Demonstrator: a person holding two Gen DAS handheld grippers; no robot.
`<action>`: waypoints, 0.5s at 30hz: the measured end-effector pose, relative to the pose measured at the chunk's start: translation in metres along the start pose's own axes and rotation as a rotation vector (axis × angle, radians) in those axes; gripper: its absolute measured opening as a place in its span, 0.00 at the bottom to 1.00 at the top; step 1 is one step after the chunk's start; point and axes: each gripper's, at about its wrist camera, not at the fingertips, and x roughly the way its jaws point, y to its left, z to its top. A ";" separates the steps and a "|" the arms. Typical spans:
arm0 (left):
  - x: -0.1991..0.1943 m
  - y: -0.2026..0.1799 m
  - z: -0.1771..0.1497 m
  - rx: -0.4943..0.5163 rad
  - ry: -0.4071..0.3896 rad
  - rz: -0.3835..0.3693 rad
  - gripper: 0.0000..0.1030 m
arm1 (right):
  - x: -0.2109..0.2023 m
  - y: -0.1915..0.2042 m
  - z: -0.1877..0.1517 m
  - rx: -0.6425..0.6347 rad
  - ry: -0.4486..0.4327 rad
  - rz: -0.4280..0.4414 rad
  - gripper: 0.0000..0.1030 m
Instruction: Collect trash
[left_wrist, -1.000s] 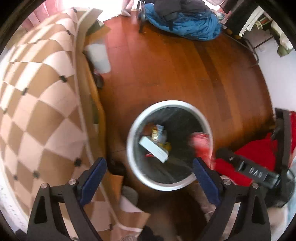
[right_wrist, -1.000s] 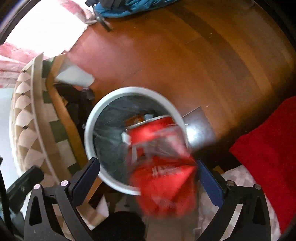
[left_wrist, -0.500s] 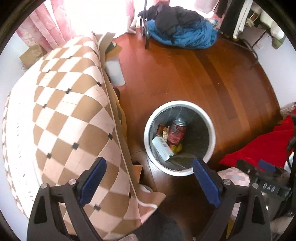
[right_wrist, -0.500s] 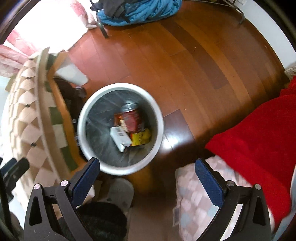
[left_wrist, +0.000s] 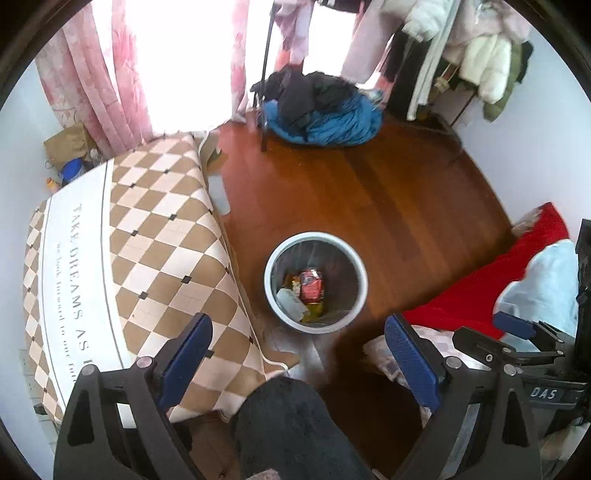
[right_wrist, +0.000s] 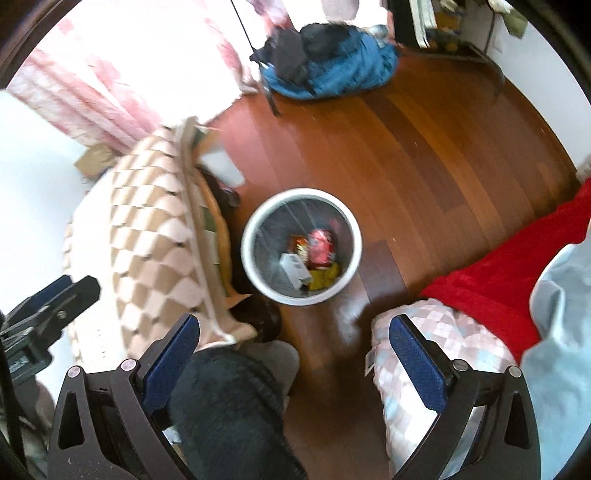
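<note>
Red can (left_wrist: 311, 284) lies in the bin (left_wrist: 271, 258) w/ a white box (left_wrist: 291, 303) and yellow wrapper (right_wrist: 325, 274) beside it. Bin stands on the wood floor (left_wrist: 388, 206), just beside the checkered table (left_wrist: 147, 258), red blanket (left_wrist: 480, 291) to its other side. Blue bag (left_wrist: 332, 122) w/ dark clothes on it sits well apart by the pink curtain (left_wrist: 110, 92). Left gripper (left_wrist: 299, 354) is high over the floor, fingers spread wide, nothing between them. Right gripper (right_wrist: 295, 350) likewise, jaws apart & empty, bin ahead of both.
</note>
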 end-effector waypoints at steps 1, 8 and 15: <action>-0.010 -0.001 -0.002 0.005 -0.009 -0.009 0.93 | -0.017 0.005 -0.004 -0.013 -0.017 0.011 1.00; -0.064 0.003 -0.010 0.025 -0.051 -0.088 0.93 | -0.095 0.030 -0.025 -0.043 -0.097 0.104 1.00; -0.104 0.010 -0.018 0.022 -0.081 -0.170 0.93 | -0.153 0.050 -0.042 -0.076 -0.154 0.184 1.00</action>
